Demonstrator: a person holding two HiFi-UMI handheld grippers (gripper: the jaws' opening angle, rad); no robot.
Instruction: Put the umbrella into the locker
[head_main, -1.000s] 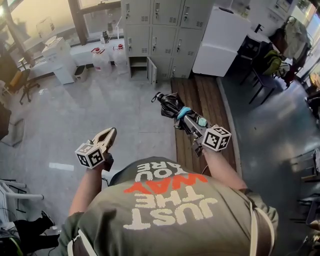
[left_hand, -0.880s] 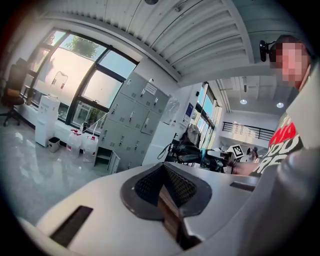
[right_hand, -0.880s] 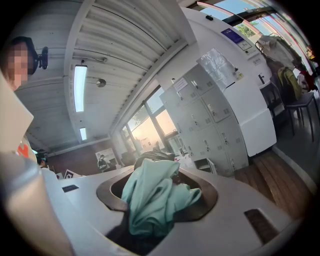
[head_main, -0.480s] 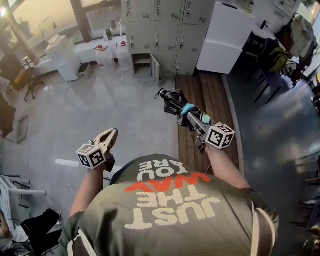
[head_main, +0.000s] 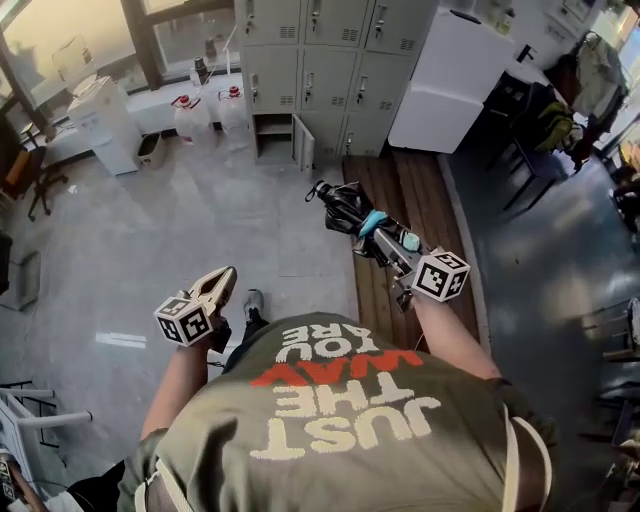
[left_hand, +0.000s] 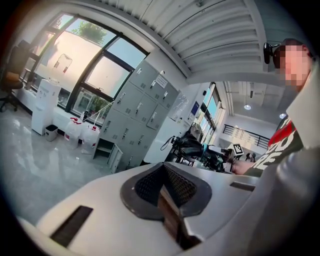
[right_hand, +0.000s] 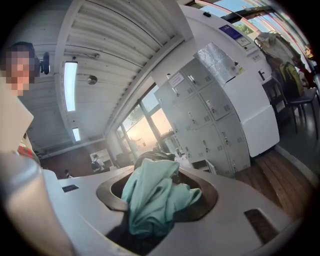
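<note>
A folded black umbrella (head_main: 340, 205) with a teal strap sticks out forward from my right gripper (head_main: 372, 232), which is shut on it above the wooden floor strip. In the right gripper view the teal strap and black fabric of the umbrella (right_hand: 155, 195) fill the jaws. My left gripper (head_main: 222, 277) is shut and holds nothing, low on the left over the grey floor. A wall of grey lockers (head_main: 330, 60) stands ahead; one bottom locker (head_main: 273, 137) is open with its door (head_main: 301, 142) swung out. The left gripper view shows that locker (left_hand: 106, 149) too.
Water jugs (head_main: 187, 118) and a white unit (head_main: 100, 118) stand left of the lockers. A large white cabinet (head_main: 445, 80) stands to their right. Chairs with bags (head_main: 545, 130) line the far right. My shoe (head_main: 253, 305) shows on the grey floor.
Both grippers have been carried forward with the person toward the lockers. A shoe now shows beside the left gripper. Both grips look unchanged.
</note>
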